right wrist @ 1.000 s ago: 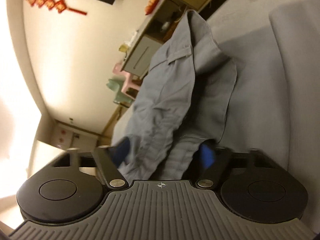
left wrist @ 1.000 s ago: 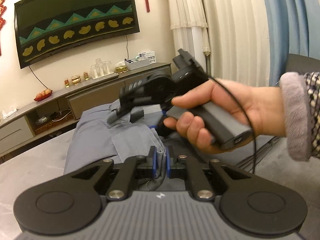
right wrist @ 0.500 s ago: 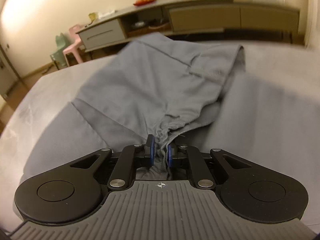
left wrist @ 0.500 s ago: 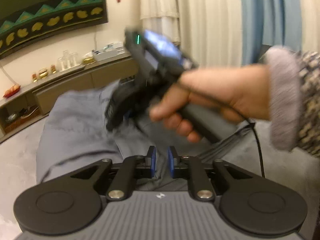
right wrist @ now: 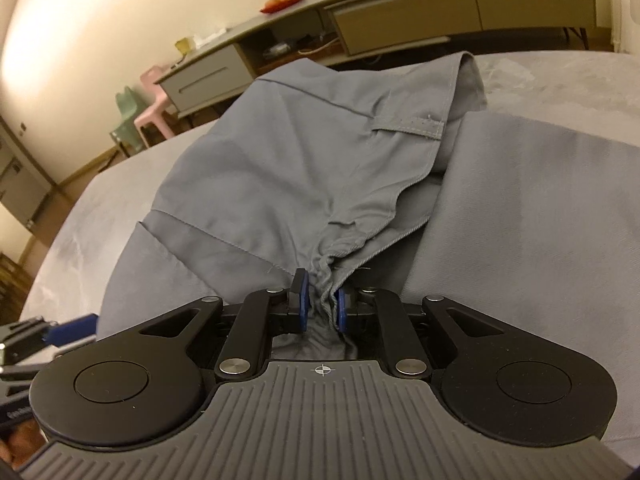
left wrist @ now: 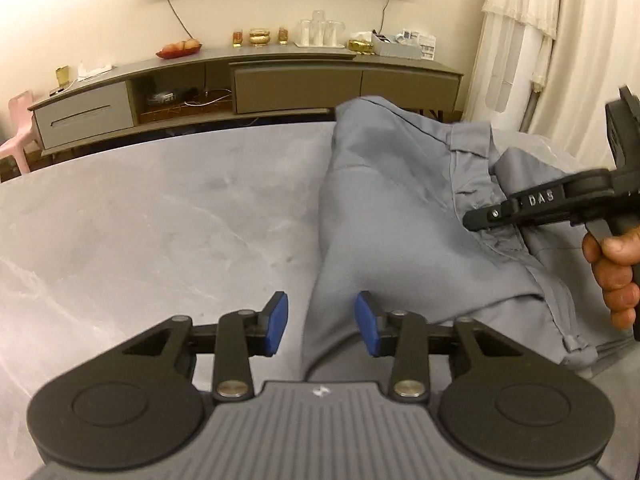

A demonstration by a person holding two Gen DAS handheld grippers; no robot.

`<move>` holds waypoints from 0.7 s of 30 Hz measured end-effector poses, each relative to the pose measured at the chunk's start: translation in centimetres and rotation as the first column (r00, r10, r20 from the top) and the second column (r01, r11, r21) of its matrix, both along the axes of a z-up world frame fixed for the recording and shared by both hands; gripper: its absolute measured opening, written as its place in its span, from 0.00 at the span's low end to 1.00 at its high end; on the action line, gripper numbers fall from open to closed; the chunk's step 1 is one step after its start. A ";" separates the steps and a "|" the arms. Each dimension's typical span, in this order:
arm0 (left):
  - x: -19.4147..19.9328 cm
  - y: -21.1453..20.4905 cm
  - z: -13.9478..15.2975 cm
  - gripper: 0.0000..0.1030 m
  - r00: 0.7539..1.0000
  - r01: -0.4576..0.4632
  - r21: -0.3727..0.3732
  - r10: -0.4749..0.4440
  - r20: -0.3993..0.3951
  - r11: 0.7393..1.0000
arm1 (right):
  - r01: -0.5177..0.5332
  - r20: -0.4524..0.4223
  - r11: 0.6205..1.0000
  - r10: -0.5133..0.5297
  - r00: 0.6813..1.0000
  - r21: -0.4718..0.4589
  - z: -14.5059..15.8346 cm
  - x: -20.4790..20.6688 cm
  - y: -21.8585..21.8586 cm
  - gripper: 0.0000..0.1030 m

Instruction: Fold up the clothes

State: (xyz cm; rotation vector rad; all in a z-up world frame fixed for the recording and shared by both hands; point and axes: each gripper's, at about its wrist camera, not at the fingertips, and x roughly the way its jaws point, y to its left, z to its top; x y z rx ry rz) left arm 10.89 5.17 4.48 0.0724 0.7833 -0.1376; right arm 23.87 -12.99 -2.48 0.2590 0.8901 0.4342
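Observation:
Grey trousers point(left wrist: 384, 208) lie partly folded on the grey marbled table point(left wrist: 140, 216). My left gripper point(left wrist: 322, 322) is open, its blue pads apart, and holds nothing; the left edge of the cloth lies just beyond and between them. My right gripper point(right wrist: 322, 304) is shut on a bunched fold of the trousers point(right wrist: 320, 168). In the left wrist view the right gripper point(left wrist: 476, 218) comes in from the right edge and pinches the cloth near the waistband. The left gripper's blue tip point(right wrist: 68, 330) shows at the lower left of the right wrist view.
A long low grey sideboard point(left wrist: 248, 80) with cups, jars and a fruit dish stands beyond the table's far edge. White curtains point(left wrist: 532, 40) hang at the right. Pink and green plastic chairs point(right wrist: 140, 116) stand at the far left.
My left gripper has let go of the trousers and opened, and it has swung left. My right gripper has closed on the bunched cloth and now holds it at the right.

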 end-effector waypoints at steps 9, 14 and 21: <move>-1.6 1.9 0.3 0.01 0.990 -0.138 0.194 0.142 -0.006 0.971 | -0.082 -0.077 0.981 0.097 0.992 0.176 -1.3 0.7 1.7 0.24; -3.2 2.2 4.3 0.04 0.969 -0.205 0.176 0.174 0.177 0.963 | -0.074 -0.021 0.990 0.077 0.997 0.122 1.4 -0.7 0.8 0.48; -1.3 -1.0 1.3 0.14 0.996 0.059 0.012 -0.059 0.068 0.998 | -0.061 -0.014 0.989 0.060 0.998 -0.134 1.1 -1.8 0.0 0.00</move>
